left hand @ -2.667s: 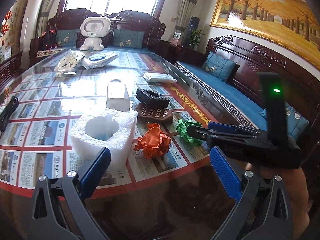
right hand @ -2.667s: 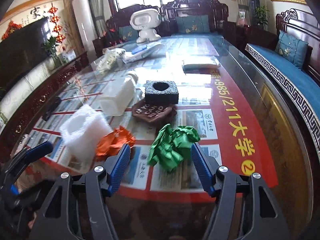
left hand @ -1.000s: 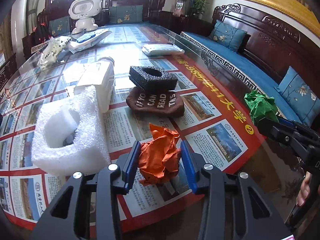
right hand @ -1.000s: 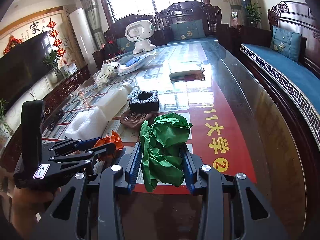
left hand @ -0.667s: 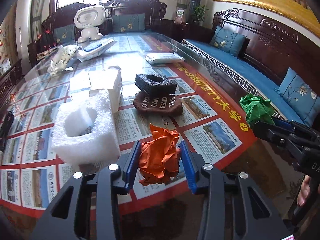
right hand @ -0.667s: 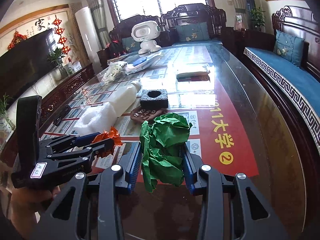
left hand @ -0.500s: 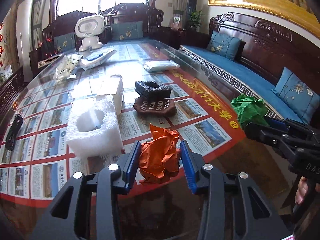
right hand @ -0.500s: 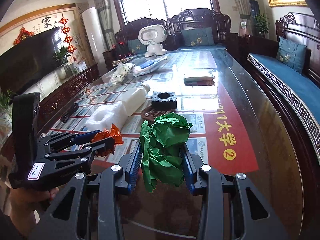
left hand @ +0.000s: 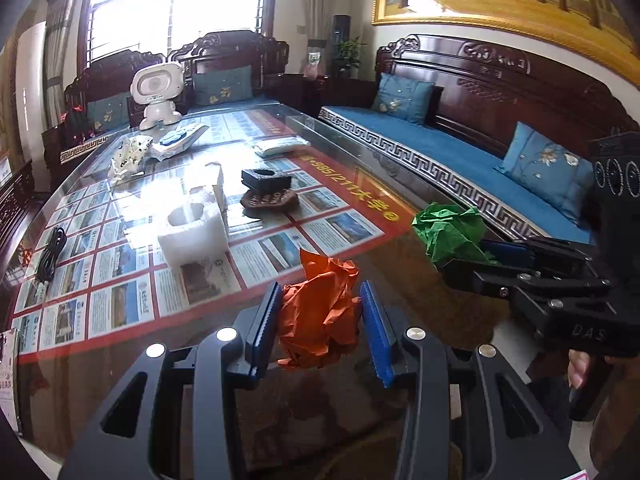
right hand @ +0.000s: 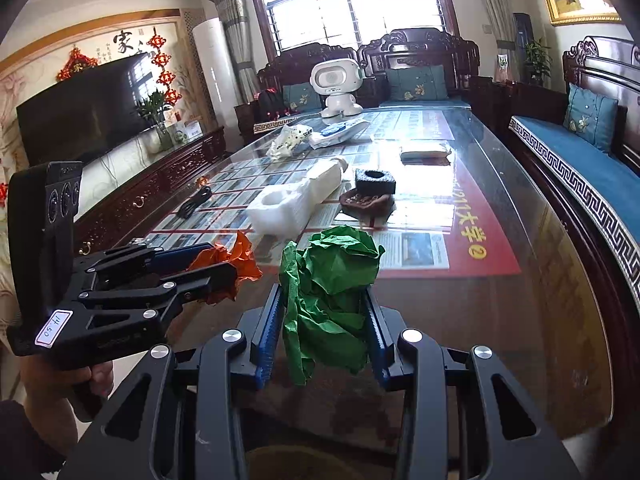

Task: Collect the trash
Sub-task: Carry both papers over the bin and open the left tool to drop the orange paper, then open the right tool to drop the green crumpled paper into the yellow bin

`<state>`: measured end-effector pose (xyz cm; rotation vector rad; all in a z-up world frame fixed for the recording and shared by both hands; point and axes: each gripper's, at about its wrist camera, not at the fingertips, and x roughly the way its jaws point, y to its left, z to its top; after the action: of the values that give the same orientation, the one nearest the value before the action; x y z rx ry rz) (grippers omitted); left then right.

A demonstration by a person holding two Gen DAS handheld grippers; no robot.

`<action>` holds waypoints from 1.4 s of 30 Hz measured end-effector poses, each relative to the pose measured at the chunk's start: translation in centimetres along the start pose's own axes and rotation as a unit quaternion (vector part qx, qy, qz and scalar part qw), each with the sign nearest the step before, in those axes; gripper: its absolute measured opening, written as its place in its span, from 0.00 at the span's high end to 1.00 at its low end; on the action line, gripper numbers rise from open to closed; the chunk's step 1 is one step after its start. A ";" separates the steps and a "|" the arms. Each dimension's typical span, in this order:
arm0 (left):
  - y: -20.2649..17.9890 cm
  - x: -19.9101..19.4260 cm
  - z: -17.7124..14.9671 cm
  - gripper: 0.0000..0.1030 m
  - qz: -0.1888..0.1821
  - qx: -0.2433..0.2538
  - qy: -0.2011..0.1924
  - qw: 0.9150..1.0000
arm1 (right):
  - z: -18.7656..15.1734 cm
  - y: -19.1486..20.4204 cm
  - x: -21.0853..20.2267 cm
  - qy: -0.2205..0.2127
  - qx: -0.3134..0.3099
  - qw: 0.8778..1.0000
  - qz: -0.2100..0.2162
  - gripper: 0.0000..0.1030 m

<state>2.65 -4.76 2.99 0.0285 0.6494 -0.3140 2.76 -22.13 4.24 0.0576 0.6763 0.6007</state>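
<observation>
Our left gripper (left hand: pixel 320 320) is pinching the crumpled orange paper ball (left hand: pixel 320 312) between its blue pads, and the wad sits squarely in the grip, lifted clear of the glass-topped table (left hand: pixel 420 300). Our right gripper (right hand: pixel 324 332) is clamped the same way on the crumpled green paper ball (right hand: pixel 328 292), whose loose lower flap hangs below the pads. Both wads are in the air near the table's near edge, the green one to the right of the orange one, and the two tools are close together.

Farther out on the table more likely trash remains: a white foam packing block (left hand: pixel 194 230) to the left, a white plastic bottle (right hand: pixel 326 180) lying behind it, a black foam block (left hand: pixel 266 179) stacked on a brown lettered pad (left hand: pixel 270 200), and, far off, plastic wrappers (left hand: pixel 128 156) near a white toy robot (left hand: pixel 158 94). A black cable (left hand: pixel 50 248) lies at the left edge.

We see no bin in either view, so we judge that the next step is to carry both wads to one. The risk is the grip: crumpled paper is light and springy, so a quick swing or slack fingers could let a wad slip. The green flap could also snag on the table edge, and the neighbouring tools could knock each other.
</observation>
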 end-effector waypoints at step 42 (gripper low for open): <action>-6.8 -6.9 -21.5 0.59 -0.087 0.003 0.137 0.987 | -21.2 5.6 -6.4 0.112 0.009 0.992 -0.062 0.32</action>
<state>-17.25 -6.63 -9.49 0.0209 0.9271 -0.4868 -16.82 -23.91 -7.43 -0.0366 0.8966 0.4857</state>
